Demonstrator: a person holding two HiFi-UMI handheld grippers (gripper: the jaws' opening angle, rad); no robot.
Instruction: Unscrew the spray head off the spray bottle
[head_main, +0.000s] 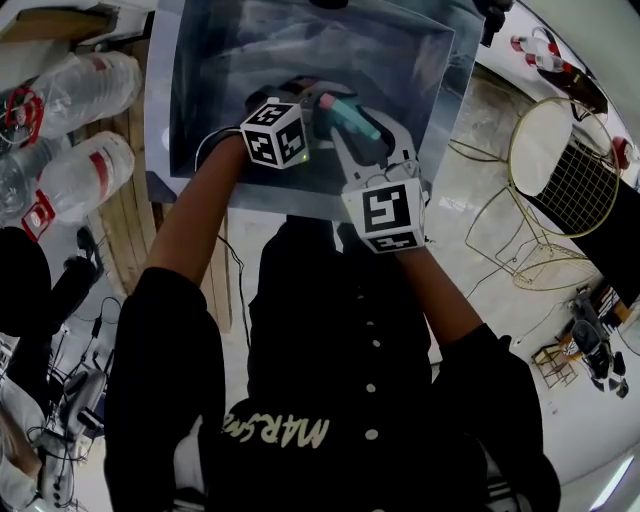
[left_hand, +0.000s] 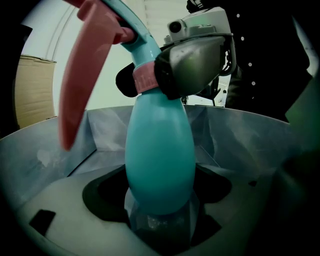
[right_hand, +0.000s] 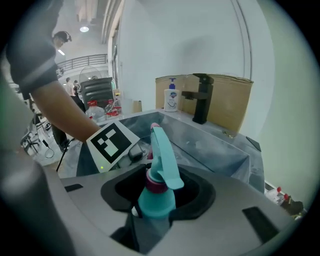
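While the spray bottle (left_hand: 159, 165) is held over the sink (head_main: 200, 100), toward its near edge, the left hand-held gripper (left_hand: 160, 227) is clamped on the bottle's base. The right hand-held gripper (right_hand: 154, 222) has its jaws partly closed, pressing either side of the neck at the pink collar (left_hand: 144, 77). The spray head (right_hand: 162, 150) is seated on the bottle, with the pink trigger (left_hand: 75, 95) hanging free

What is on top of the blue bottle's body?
A teal spray head with a pink trigger, joined by a pink collar. The right gripper clamps that collar and covers part of it; the thread underneath cannot be seen.
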